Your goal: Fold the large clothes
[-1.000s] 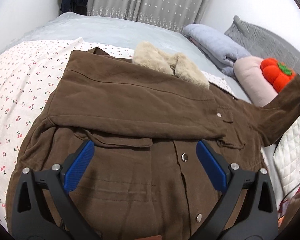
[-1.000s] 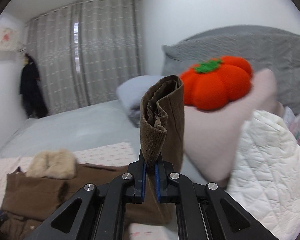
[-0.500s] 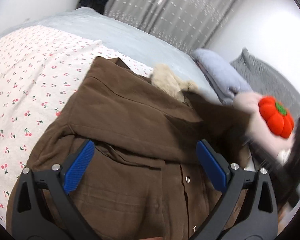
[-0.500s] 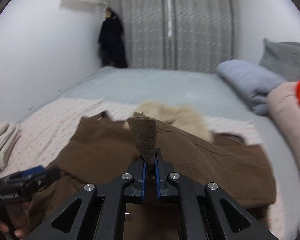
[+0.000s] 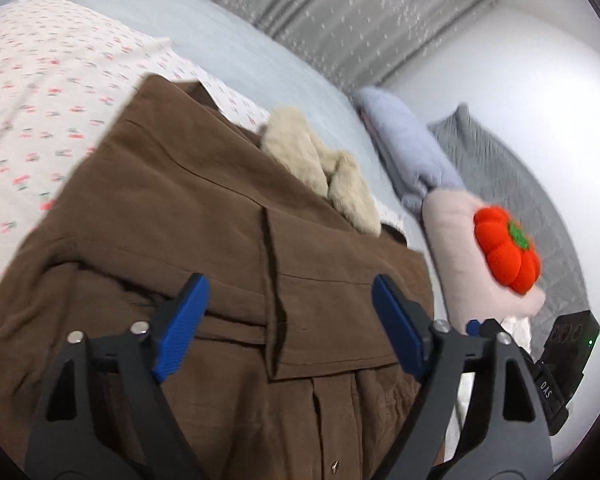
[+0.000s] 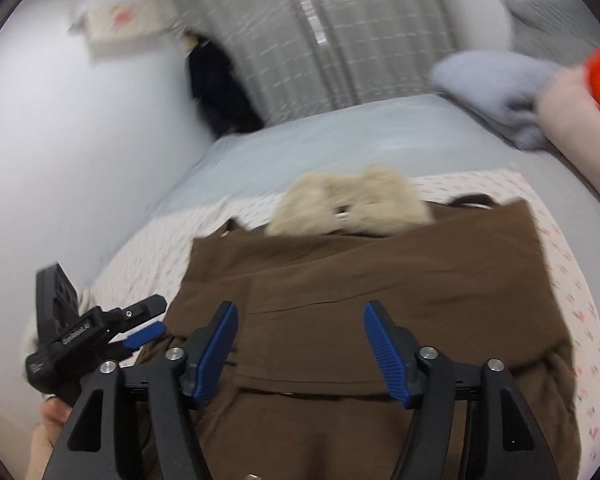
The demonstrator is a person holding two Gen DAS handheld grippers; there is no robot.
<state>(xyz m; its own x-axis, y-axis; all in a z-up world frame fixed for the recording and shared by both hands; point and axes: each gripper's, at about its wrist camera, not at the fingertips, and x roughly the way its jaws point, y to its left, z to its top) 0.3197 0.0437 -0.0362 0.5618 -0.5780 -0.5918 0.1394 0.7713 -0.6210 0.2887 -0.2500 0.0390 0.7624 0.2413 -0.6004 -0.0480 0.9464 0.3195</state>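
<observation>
Sleeves folded across the brown jacket [image 6: 380, 280] on the bed [image 5: 260, 68]; right gripper [image 6: 300, 344] jaws just opened, empty; left gripper [image 5: 292, 320] open above the hem, next likely fold

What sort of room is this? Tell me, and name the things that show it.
Most likely a bedroom. A brown jacket lies on a bed with a cherry-print sheet; pillows are piled at one end, and grey curtains hang behind.
</observation>
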